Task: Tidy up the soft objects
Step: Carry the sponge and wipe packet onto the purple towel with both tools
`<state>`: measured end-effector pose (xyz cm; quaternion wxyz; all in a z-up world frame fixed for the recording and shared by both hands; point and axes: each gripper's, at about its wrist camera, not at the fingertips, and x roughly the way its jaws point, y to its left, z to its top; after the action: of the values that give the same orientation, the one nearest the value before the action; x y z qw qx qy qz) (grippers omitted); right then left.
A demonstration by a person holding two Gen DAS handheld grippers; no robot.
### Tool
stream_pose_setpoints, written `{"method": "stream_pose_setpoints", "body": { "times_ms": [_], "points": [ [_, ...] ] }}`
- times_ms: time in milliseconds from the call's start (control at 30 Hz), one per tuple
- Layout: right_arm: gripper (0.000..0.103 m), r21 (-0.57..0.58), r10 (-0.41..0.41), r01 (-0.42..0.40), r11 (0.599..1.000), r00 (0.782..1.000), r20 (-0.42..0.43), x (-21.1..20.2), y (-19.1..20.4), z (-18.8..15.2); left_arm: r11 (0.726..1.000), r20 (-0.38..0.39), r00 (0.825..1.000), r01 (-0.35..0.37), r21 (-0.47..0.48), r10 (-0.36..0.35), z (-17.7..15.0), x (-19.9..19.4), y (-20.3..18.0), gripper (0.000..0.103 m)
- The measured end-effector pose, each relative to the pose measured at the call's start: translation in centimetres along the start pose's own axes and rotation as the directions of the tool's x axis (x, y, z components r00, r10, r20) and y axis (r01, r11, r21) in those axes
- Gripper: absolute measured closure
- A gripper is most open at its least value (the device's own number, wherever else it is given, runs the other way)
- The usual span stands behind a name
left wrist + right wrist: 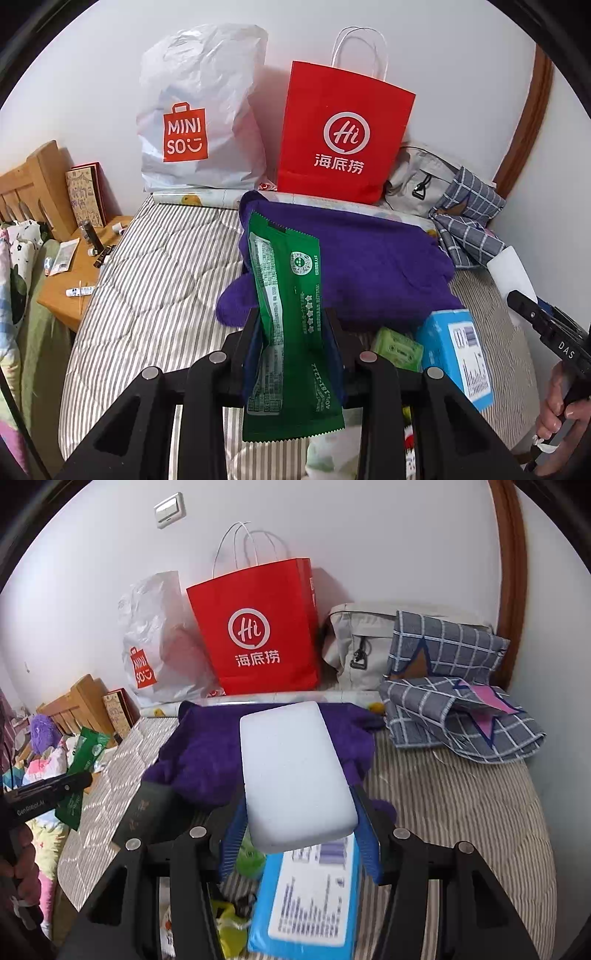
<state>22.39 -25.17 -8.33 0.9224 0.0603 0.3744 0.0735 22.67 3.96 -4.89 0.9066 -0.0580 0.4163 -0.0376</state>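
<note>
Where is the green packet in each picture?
Left wrist view: the green packet is in the middle foreground, pinched in the left gripper.
Right wrist view: the green packet is small at the left edge, above the striped bed.
Shared landmark: the red paper bag standing against the wall.

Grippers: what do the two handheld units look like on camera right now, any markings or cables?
Both are black plastic linkage frames with round silver pivot pins. The left gripper has dark navy pads; its side reads "GenRobot.AI", and a thin black cable runs near its handle. The right gripper has bright blue ribbed pads; its body shows white "DAS" lettering. No sleeves are visible.
</note>
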Motion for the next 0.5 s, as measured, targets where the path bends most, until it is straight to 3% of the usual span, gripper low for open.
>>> {"method": "stream_pose_setpoints", "body": {
  "times_ms": [500],
  "points": [
    [0.050, -0.048, 0.024, -0.023, 0.999, 1.000, 0.004, 5.2, -0.2, 5.3, 1.000, -0.051, 0.999, -0.004, 0.007, 0.004, 3.8, 6.2, -0.3, 0.073]
  ]
}}
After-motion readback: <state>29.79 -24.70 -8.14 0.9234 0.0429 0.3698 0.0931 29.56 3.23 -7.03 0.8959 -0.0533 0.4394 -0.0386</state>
